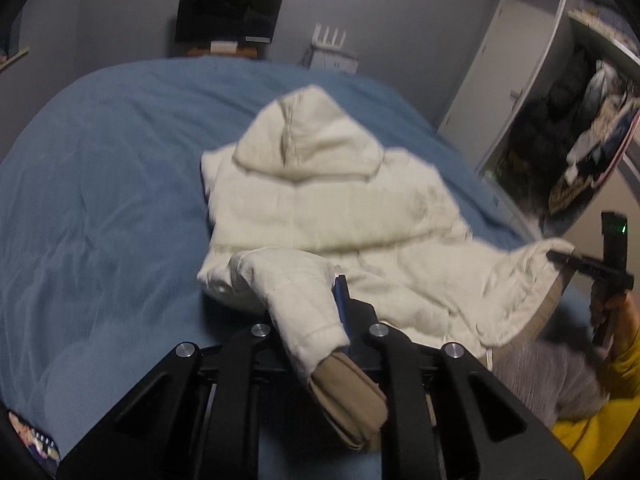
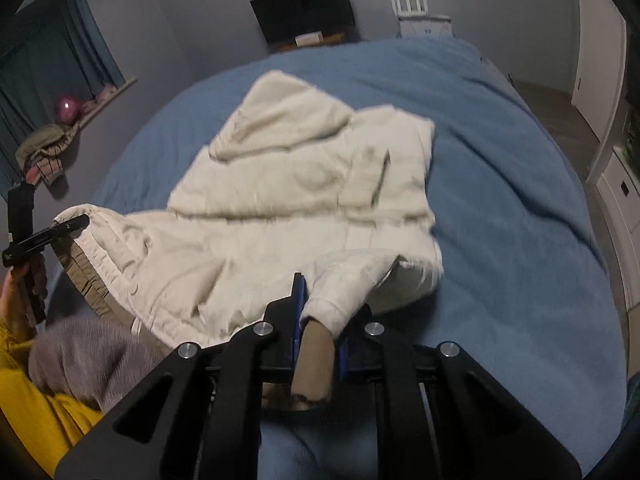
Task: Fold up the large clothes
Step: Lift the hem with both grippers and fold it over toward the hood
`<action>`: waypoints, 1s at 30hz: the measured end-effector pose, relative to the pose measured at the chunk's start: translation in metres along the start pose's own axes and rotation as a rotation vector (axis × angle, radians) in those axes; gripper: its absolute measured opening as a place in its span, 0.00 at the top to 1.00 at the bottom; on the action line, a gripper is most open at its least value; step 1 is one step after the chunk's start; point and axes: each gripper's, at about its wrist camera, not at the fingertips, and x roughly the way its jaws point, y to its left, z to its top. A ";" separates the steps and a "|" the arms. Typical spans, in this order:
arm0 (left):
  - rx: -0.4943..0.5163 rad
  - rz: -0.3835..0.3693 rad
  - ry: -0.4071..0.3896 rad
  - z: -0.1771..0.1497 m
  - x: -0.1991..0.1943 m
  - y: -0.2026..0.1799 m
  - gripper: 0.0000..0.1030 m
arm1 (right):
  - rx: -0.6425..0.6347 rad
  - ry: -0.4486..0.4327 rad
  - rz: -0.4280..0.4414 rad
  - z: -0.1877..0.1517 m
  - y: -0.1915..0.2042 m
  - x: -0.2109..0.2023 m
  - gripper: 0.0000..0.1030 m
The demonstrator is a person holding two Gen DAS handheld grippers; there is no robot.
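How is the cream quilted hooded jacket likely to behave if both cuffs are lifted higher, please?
The cream quilted hooded jacket would probably sag floppily between the left gripper and right gripper, as its body drapes slackly. Its puffy quilting suggests lightness. The hood would likely trail on the blue bedspread.

- The jacket (image 1: pixel 332 216) lies spread on the bed (image 1: pixel 100 184), its hood (image 1: pixel 308 136) toward the far end.
- Behind the bed's far edge a screen (image 1: pixel 228 14) stands against the wall, with a router (image 1: pixel 330 50) to its right.
- The left gripper (image 1: pixel 320 320) has one sleeve cuff (image 1: pixel 320 332) between its jaws at the near edge.
- The right gripper (image 2: pixel 318 320) has the other cuff (image 2: pixel 332 312) between its jaws.
- In the left wrist view a wardrobe (image 1: pixel 520 80) stands right of the bed.
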 end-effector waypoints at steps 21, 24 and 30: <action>-0.072 0.084 -0.190 0.106 0.056 0.047 0.88 | 0.084 -0.255 -0.105 0.127 -0.033 0.041 0.90; -0.076 0.095 -0.186 0.111 0.069 0.052 0.88 | 0.104 -0.270 -0.113 0.132 -0.037 0.052 0.90; -0.066 0.105 -0.157 0.126 0.095 0.064 0.88 | 0.126 -0.287 -0.144 0.144 -0.045 0.078 0.90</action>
